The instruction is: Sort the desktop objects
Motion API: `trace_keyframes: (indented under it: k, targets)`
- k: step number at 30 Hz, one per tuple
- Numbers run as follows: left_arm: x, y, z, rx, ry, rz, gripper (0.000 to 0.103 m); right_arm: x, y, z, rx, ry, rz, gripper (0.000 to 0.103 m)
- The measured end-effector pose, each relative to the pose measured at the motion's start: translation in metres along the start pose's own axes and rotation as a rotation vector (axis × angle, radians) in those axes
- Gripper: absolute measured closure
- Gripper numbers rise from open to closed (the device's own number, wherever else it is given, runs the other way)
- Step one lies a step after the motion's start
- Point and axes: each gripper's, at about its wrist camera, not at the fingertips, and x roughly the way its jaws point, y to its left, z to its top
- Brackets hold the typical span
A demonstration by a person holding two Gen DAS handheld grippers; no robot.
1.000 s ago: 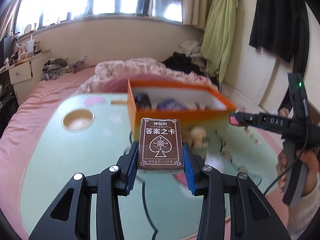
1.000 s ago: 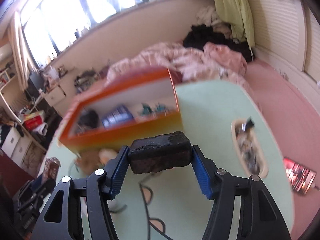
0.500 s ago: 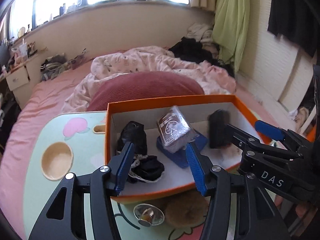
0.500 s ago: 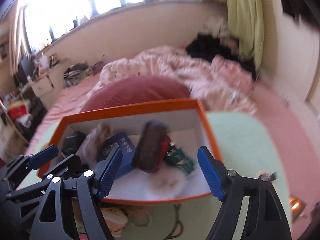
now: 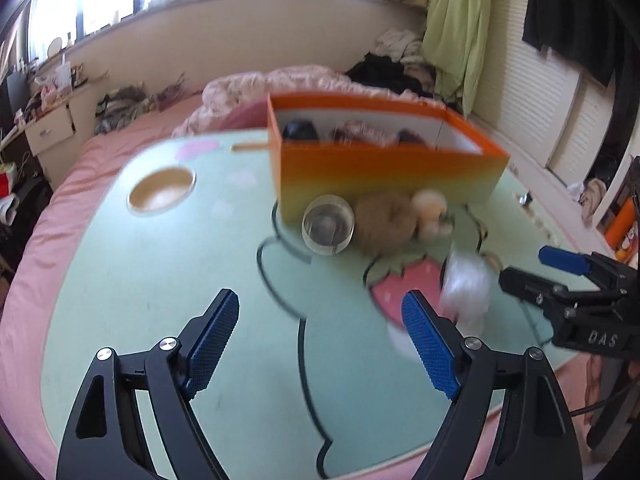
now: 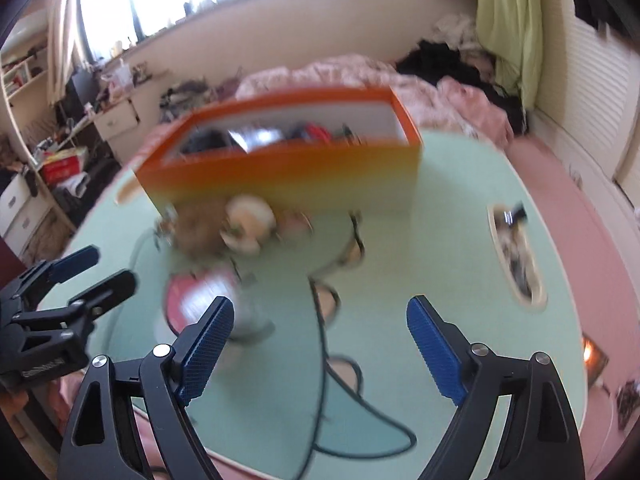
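Note:
An orange box (image 5: 384, 176) stands at the far side of the mint-green table (image 5: 160, 280) and holds several items. In front of it lie a clear round jar (image 5: 328, 226), a brown plush toy (image 5: 396, 220) and a blurred white object (image 5: 466, 292). My left gripper (image 5: 320, 298) hovers over the table short of the jar, jaws opening, nothing between them. My right gripper (image 6: 320, 304) also hovers with its jaws opening and empty; the white object (image 6: 240, 304) lies just beyond its left finger. Each gripper shows in the other's view: right gripper (image 5: 524, 266), left gripper (image 6: 114, 266).
The table sits on a pink bed. It has a round cup recess (image 5: 162, 190) at the left and a long recess (image 6: 516, 256) with small items at the right. Bedding and clothes lie behind the orange box (image 6: 288, 176).
A second ago the left gripper held a card box and the right a dark block. Both were let go over the orange box. Both grippers have since pulled back lower, wider and empty.

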Motion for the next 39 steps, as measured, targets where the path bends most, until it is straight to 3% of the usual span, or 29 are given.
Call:
trace_keyframes:
  k: [2, 3, 6, 39]
  targets:
    - [0.009, -0.001, -0.009, 0.01, 0.02, 0.027, 0.019, 0.005, -0.001, -0.007, -0.003, -0.015, -0.035, 0.014]
    - [0.009, -0.006, -0.013, 0.041, -0.012, 0.074, 0.017, 0.008, -0.001, -0.009, -0.012, -0.016, -0.064, 0.011]
    - [0.012, -0.007, -0.018, 0.054, -0.014, 0.065, 0.0, 0.011, -0.001, -0.015, -0.005, -0.036, -0.103, 0.0]
    - [0.013, -0.005, -0.02, 0.057, -0.029, 0.056, 0.0, 0.01, 0.002, -0.018, -0.013, -0.06, -0.099, 0.0]
